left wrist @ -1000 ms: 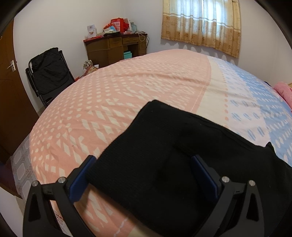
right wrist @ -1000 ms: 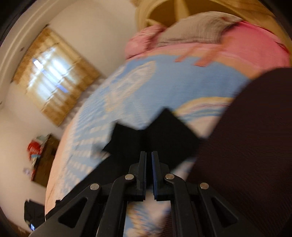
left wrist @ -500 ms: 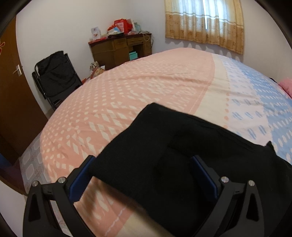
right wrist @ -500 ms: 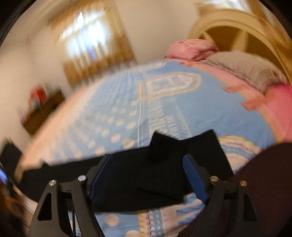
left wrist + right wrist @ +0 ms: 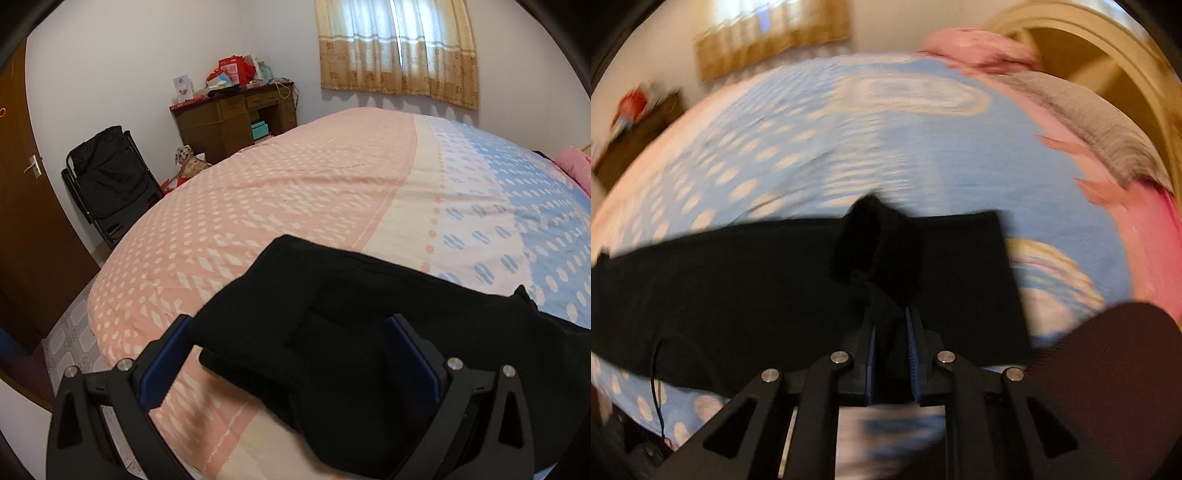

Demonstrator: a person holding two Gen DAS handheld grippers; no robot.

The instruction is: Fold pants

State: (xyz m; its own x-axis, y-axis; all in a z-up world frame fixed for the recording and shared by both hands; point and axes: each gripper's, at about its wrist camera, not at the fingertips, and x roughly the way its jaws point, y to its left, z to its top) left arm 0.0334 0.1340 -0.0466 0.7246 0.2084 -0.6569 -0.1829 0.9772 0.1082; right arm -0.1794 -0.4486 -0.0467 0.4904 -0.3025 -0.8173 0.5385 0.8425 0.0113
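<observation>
Black pants (image 5: 351,325) lie stretched across the patterned bedspread (image 5: 295,192), near its front edge. My left gripper (image 5: 291,350) is open, its blue-padded fingers spread wide on either side of one end of the pants. In the blurred right wrist view the pants (image 5: 738,280) run as a long band across the bed. My right gripper (image 5: 890,325) is shut on a bunched fold of the black fabric near the other end.
A wooden desk (image 5: 236,118) with clutter stands at the far wall, a black folding chair (image 5: 110,181) beside it, a brown door (image 5: 26,206) at left. Curtains (image 5: 399,48) hang over the window. Pink and grey pillows (image 5: 1071,99) lie at the headboard. A dark-clothed leg (image 5: 1115,387) is at right.
My right gripper was open half a second ago and has closed on a fold of the pants. The left gripper stays open with little change.
</observation>
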